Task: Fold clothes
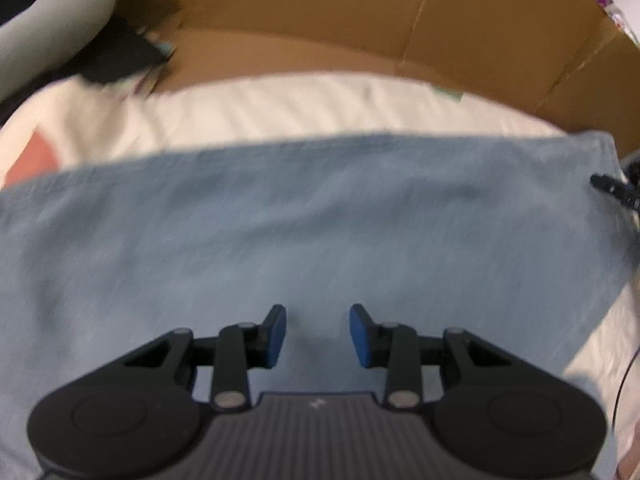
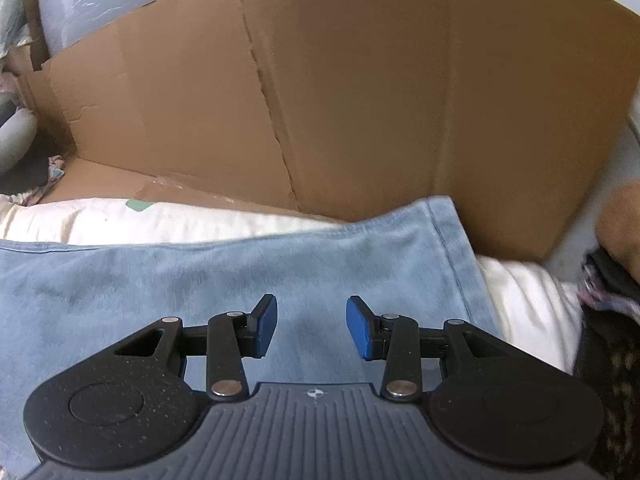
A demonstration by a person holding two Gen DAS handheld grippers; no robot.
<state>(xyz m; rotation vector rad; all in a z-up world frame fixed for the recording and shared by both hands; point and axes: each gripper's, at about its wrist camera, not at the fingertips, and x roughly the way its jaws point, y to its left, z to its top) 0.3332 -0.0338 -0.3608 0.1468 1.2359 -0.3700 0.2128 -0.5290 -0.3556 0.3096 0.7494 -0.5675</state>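
A light blue garment (image 1: 312, 216) lies spread flat on a white bed sheet (image 1: 280, 108). My left gripper (image 1: 318, 334) hovers over its near middle, open, with nothing between the blue pads. In the right wrist view the same blue garment (image 2: 248, 276) shows its stitched right hem (image 2: 448, 248). My right gripper (image 2: 312, 326) is open above the cloth near that hem, holding nothing. The left wrist view is blurred.
A brown cardboard wall (image 2: 360, 92) stands close behind the bed. A grey roll (image 1: 52, 28) and dark items (image 1: 120, 56) lie at the far left. A dark patterned cloth (image 2: 612, 344) and part of a hand (image 2: 624, 220) sit at the right edge.
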